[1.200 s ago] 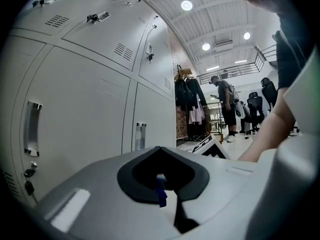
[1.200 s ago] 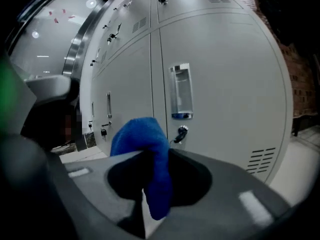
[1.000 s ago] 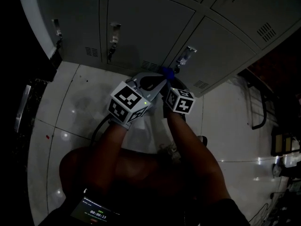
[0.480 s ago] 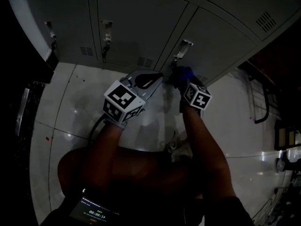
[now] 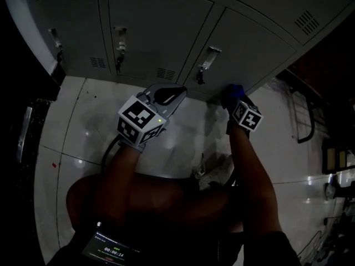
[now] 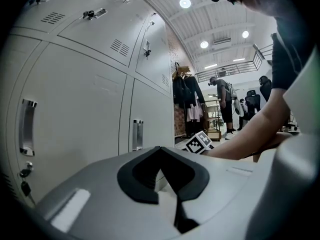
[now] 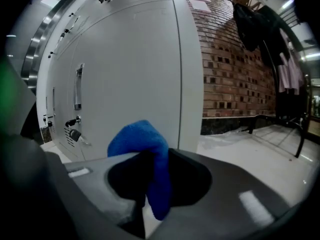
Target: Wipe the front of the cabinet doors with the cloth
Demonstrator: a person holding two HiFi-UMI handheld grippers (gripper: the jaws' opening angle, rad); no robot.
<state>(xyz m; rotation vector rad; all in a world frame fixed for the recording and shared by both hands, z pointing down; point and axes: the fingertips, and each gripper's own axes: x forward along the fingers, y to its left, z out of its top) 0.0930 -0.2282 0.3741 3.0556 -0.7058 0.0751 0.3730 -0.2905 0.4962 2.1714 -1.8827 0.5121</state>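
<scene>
Dim locker room, seen from above: I work the right hand-held gripper (image 7: 150, 184) remotely, its jaws pinching a bunched blue terry cloth (image 7: 142, 141) whose rounded wad stands up out of them. In the head view the cloth sits at about 1 o'clock from the middle of the frame. It is low on the grey metal cabinet doors (image 7: 135, 59), on the 3 o'clock side of a vertical metal door handle (image 5: 207, 57). Whether the fabric is pressed onto the panel or just off it, I cannot tell.

The left hand-held gripper (image 5: 171, 94) hangs at 9 o'clock of the right one, well apart from it. Its jaws are pressed together on nothing, above the white tiled floor (image 5: 83, 110).

I judge the wipe to be under way on the bottom of this door, with the doors toward 10 o'clock not yet reached.

To do the stroke well, I would:
- lean the wad squarely into the sheet metal so that cloth, not the grey jaw shell, meets the paint;
- sweep in overlapping passes from the door's 12 o'clock edge down to 6 o'clock;
- ease round the handle and the small lock beneath it without snagging the fabric.

The pinch must stay firm, because a loose wad could drag out against the metal. The left hand-held gripper is best held clear of the path.
</scene>
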